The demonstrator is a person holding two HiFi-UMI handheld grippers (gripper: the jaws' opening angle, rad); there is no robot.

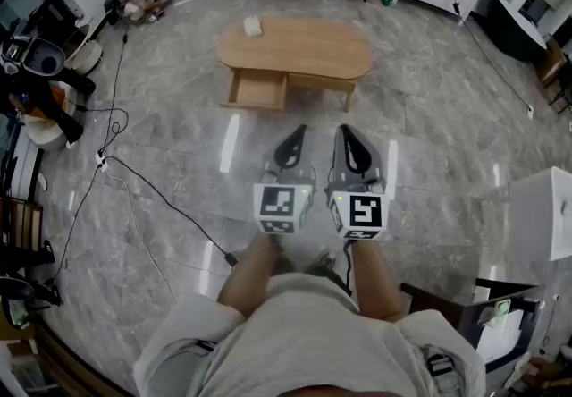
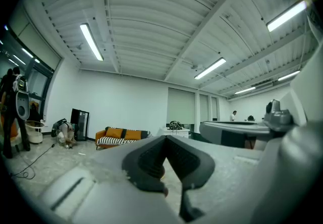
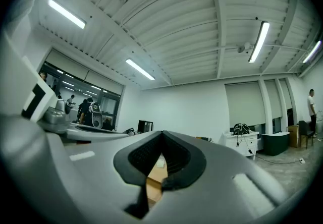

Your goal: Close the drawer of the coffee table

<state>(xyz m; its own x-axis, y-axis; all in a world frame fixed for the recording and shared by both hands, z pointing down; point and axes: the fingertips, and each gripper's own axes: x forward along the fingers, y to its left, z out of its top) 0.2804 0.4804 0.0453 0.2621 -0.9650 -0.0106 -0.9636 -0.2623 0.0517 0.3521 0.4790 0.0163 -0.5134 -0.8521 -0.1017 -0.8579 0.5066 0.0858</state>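
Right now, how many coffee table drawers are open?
1: the drawer at the coffee table's left front, pulled out toward you. The panel to its right looks shut; far side hidden.

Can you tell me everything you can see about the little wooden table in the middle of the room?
The coffee table has a long oval top of light wood. Under the top, towards the picture's left, a drawer of the same wood is pulled out towards the person and looks empty. A small white thing lies on the top near that same end. The table stands on short legs on the shiny grey floor.
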